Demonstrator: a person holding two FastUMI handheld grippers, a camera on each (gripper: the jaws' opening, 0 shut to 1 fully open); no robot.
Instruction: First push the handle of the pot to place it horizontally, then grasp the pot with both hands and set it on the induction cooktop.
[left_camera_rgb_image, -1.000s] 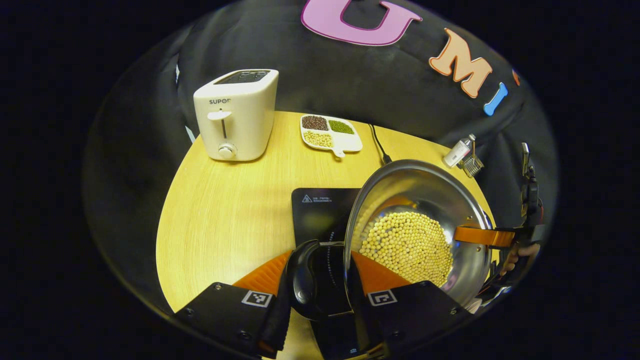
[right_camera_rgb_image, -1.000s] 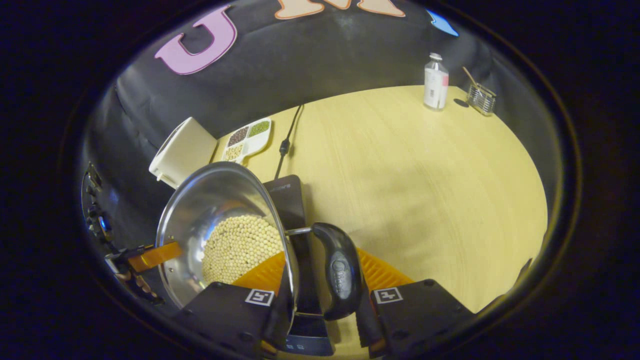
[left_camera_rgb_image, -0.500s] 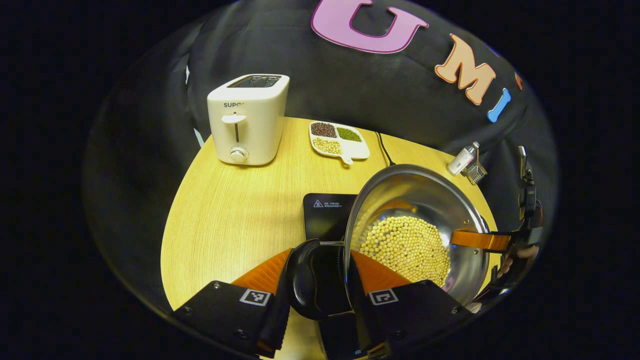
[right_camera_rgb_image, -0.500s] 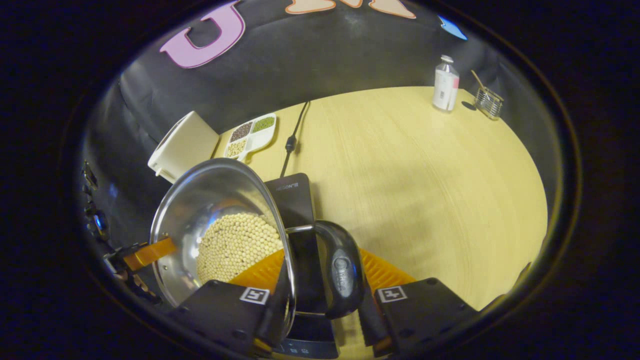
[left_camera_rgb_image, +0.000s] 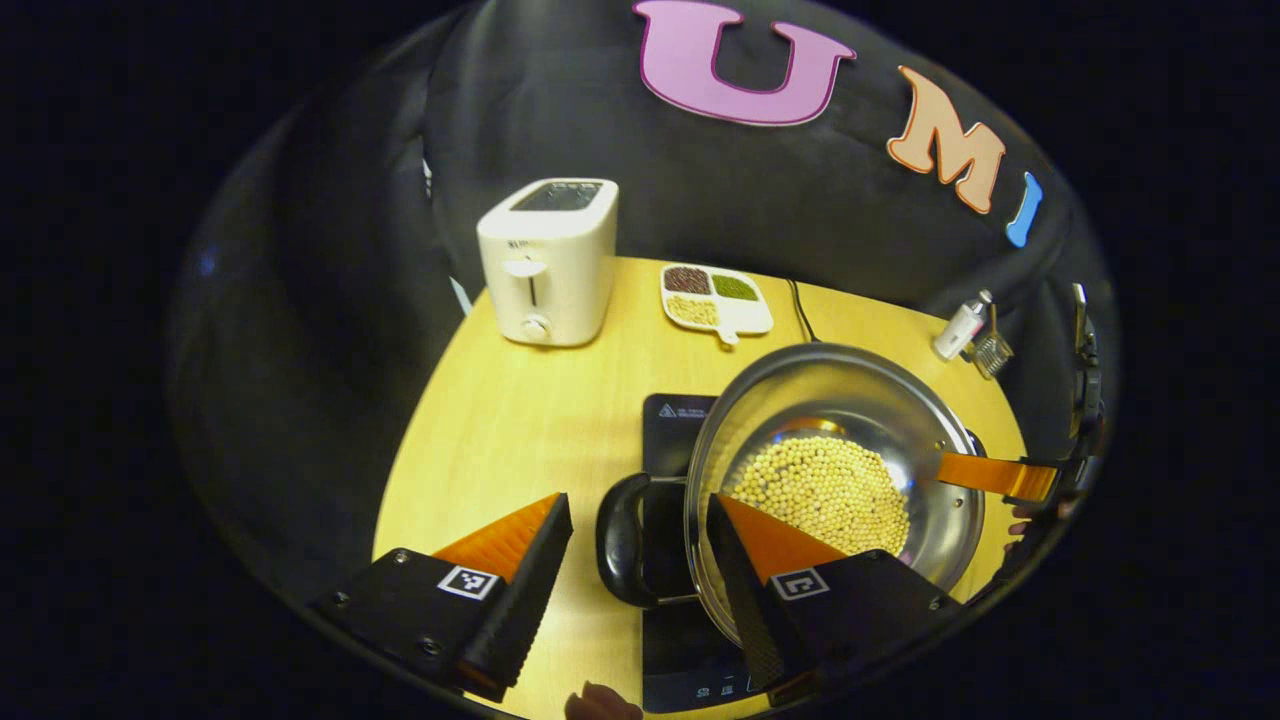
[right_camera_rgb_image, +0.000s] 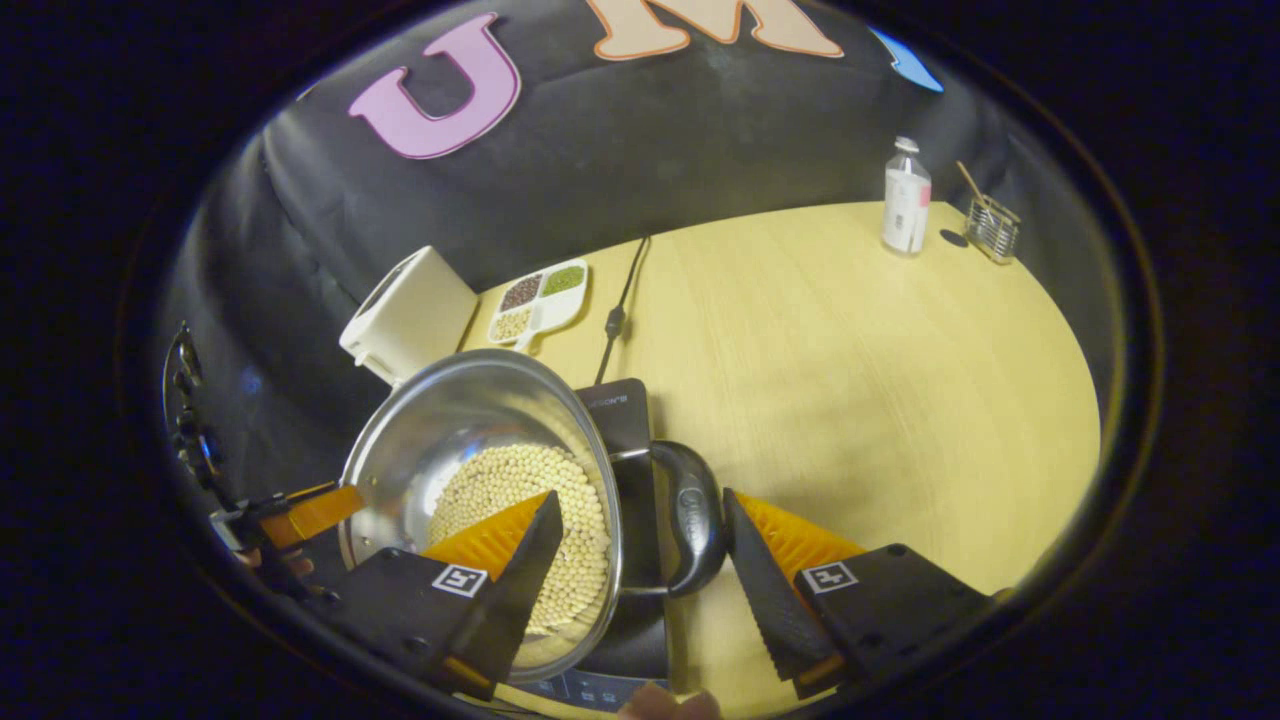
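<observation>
Left gripper view: pot (left_camera_rgb_image: 860, 420) hides most of the cooktop (left_camera_rgb_image: 672, 430).

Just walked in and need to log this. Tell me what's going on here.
A person works a hand-held gripper in each hand. The steel pot of yellow beans sits on the black induction cooktop. The left hand-held gripper is open, its fingers either side of the pot's black side handle and rim. The right hand-held gripper is open the same way at the opposite handle. A toaster stands behind.
</observation>
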